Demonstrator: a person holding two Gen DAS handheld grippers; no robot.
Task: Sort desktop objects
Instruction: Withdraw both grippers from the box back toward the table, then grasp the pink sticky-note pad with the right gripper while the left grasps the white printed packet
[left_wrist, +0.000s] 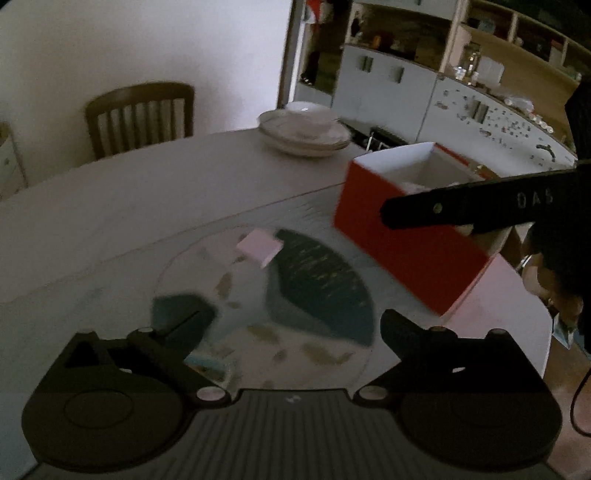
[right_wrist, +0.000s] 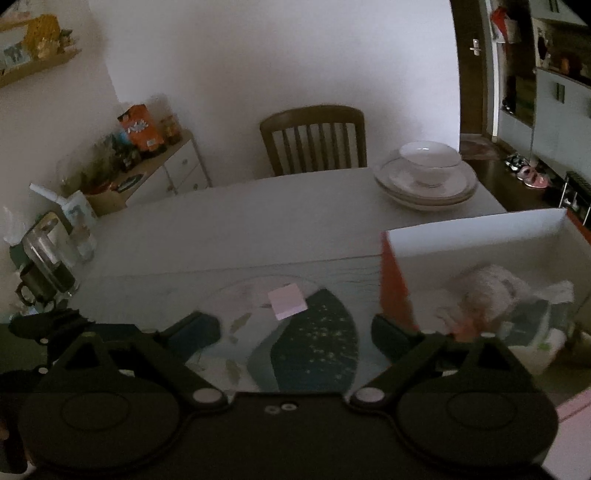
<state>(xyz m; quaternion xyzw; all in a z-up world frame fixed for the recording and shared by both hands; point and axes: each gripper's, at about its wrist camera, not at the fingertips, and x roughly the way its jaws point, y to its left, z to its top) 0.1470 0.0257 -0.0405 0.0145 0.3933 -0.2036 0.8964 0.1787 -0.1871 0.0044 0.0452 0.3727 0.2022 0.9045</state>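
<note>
Both views dim and motion-blurred. Box (right_wrist: 480, 236) cut off at the frame's right edge in the right wrist view; contents a blurred heap: something white and fluffy (right_wrist: 487, 291), crumpled packaging (right_wrist: 543, 317), not identifiable. In the left wrist view the box (left_wrist: 402, 236), red outside and white inside, partly covered by the right gripper's finger (left_wrist: 436, 208) crossing in front; interior mostly hidden. Pink block (right_wrist: 287, 301) on the patterned mat (right_wrist: 314, 350), left of the box, apart from it, touching neither gripper. Left gripper (left_wrist: 295, 325) spread wide, nothing between fingers. Right gripper (right_wrist: 295, 328) also spread wide, empty, right finger just beside the box's red corner. Beyond the box: stacked plates (right_wrist: 424, 188) with a bowl (right_wrist: 428, 158) on top, chair (right_wrist: 314, 136) behind the table (right_wrist: 240, 221). Jars far left of the box, blurred.
</note>
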